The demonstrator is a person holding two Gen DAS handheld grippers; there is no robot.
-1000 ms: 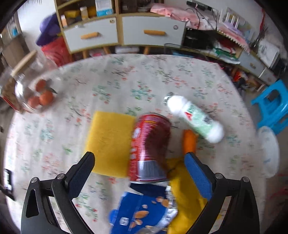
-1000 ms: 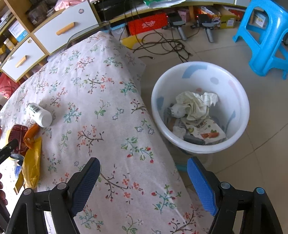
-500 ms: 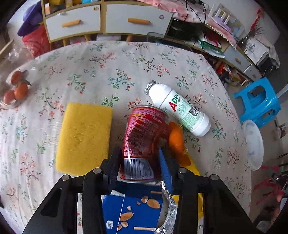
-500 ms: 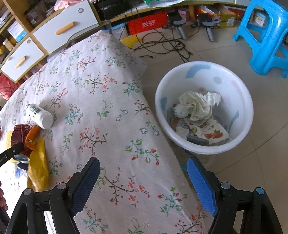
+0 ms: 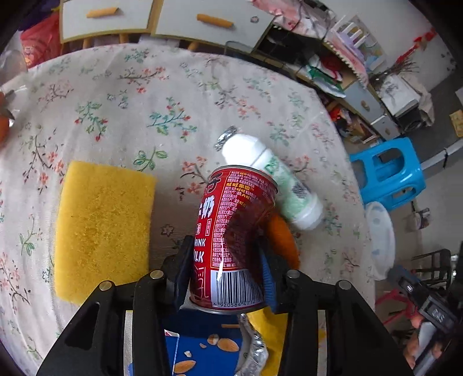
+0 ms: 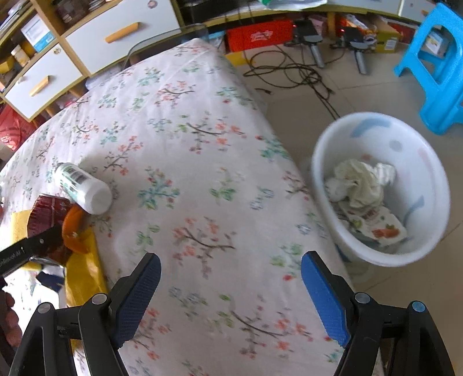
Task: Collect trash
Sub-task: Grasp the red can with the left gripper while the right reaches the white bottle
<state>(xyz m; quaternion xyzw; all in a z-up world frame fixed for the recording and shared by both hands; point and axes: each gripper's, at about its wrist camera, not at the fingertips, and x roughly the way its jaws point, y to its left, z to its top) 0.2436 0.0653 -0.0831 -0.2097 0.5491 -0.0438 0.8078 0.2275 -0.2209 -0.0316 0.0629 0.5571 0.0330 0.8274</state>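
Observation:
My left gripper [image 5: 225,269] is shut on a dented red milk drink can [image 5: 234,231] and holds it over the flowered tablecloth [image 5: 144,95]. The can also shows at the left of the right wrist view [image 6: 46,214]. A white bottle with a green label [image 5: 275,182] lies just beyond the can. A blue snack wrapper [image 5: 208,347] and a yellow wrapper [image 6: 84,274] lie under the can. My right gripper [image 6: 230,289] is open and empty above the table's right edge. A white bin [image 6: 385,191] holding crumpled paper and wrappers stands on the floor to its right.
A yellow sponge [image 5: 101,225] lies left of the can. A blue plastic stool [image 6: 437,72] stands on the floor beyond the bin. Cables [image 6: 292,69] lie on the floor. Drawers [image 5: 208,20] stand behind the table.
My left gripper closed on the red can and lifted it slightly. The right gripper shifted left, so the bin moved rightward in its view.

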